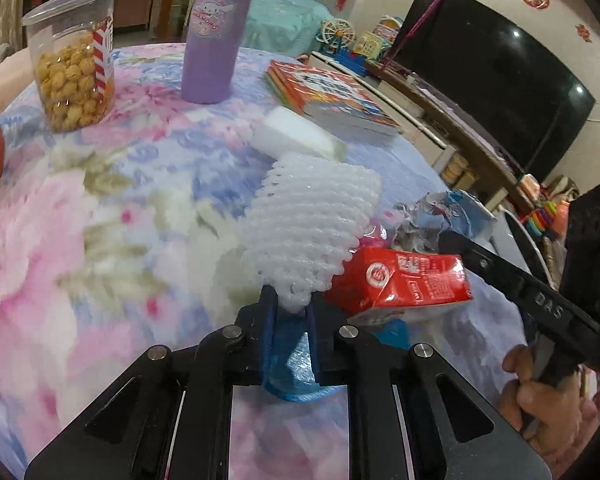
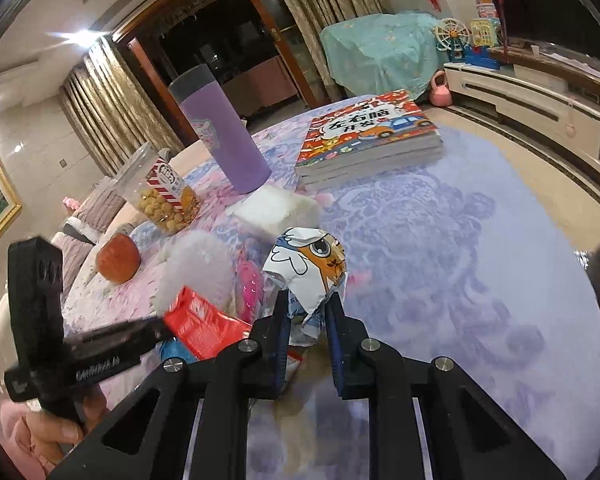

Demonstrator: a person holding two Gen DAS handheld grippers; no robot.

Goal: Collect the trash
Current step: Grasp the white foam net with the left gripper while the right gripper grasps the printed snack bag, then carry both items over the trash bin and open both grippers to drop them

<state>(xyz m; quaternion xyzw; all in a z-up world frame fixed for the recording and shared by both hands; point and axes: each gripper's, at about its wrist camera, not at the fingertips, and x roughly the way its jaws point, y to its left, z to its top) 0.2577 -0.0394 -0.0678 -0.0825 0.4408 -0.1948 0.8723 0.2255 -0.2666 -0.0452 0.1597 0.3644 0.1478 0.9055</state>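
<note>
Left wrist view: left claw (image 1: 290,304) clamps white foam net (image 1: 312,224); right claw (image 2: 308,308) grips crumpled wrapper (image 2: 308,268), just beyond red carton (image 1: 400,284).

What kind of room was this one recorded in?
Most likely a home living room: a large television on a low cabinet, heavy curtains, and children's toys behind the cloth-covered table.

On the table (image 2: 480,240): books (image 2: 370,140) at the far right, tumbler (image 2: 224,140) left of them, snack jar (image 2: 164,196) further left, apple (image 2: 118,258) nearest on that side; foam block (image 2: 276,212) before the tumbler, carton (image 1: 400,284) beside the foam net (image 1: 312,224)
</note>
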